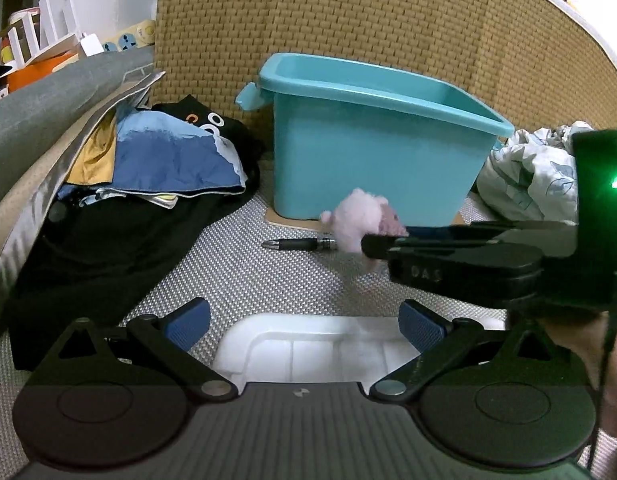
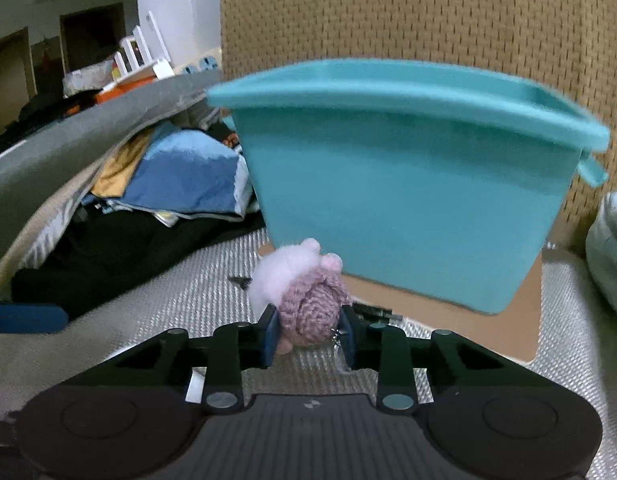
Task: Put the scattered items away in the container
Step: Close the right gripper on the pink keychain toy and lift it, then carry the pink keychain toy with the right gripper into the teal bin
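A teal plastic bin (image 1: 372, 148) (image 2: 408, 200) stands on a brown board against the woven wall. My right gripper (image 2: 308, 334) is shut on a pink plush toy (image 2: 304, 292), held above the mat just in front of the bin; the left wrist view shows the plush toy (image 1: 358, 222) at the right gripper's tips (image 1: 372, 246). A black pen (image 1: 300, 245) lies on the mat before the bin. My left gripper (image 1: 304, 326) is open over a white plastic lid (image 1: 308, 348), nothing between its blue pads (image 1: 188, 326).
A pile of blue, yellow and black clothes (image 1: 160, 160) lies left of the bin beside a grey padded edge (image 1: 48, 104). Crumpled white fabric (image 1: 528, 172) sits to the bin's right. A brown board (image 2: 468, 320) lies under the bin.
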Demonstrator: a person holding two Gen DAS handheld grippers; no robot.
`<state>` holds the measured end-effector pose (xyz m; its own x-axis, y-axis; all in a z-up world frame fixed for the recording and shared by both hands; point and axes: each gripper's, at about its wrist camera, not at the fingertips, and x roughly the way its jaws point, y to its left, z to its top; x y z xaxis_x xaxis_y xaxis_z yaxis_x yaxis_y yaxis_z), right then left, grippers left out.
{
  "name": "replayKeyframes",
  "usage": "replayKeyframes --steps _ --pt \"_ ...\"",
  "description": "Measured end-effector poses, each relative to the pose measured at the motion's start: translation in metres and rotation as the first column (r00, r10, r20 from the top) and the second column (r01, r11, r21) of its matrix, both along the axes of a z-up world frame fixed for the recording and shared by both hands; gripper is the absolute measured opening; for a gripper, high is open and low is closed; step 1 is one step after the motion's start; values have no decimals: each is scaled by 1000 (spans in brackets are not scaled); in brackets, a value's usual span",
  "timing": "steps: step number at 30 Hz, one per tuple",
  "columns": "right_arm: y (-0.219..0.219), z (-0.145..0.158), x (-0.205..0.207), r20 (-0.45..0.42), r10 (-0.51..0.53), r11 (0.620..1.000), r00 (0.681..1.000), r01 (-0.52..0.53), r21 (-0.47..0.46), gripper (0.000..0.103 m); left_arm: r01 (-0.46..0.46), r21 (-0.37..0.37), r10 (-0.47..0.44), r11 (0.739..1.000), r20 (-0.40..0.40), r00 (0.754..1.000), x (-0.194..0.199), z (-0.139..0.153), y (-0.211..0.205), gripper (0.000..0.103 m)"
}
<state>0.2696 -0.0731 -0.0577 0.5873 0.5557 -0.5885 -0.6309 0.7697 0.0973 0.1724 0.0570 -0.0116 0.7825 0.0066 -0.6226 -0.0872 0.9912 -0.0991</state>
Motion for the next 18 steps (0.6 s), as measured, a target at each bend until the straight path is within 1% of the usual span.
replayKeyframes --steps 4,18 --pt "-6 14 -7 38 -6 1000 999 6 22 34 7 18 -7 1000 -2 1000 2 -1 -2 103" --pt "-22 64 -13 135 -65 989 989 45 142 34 14 17 -14 1000 11 1000 9 -2 -4 103"
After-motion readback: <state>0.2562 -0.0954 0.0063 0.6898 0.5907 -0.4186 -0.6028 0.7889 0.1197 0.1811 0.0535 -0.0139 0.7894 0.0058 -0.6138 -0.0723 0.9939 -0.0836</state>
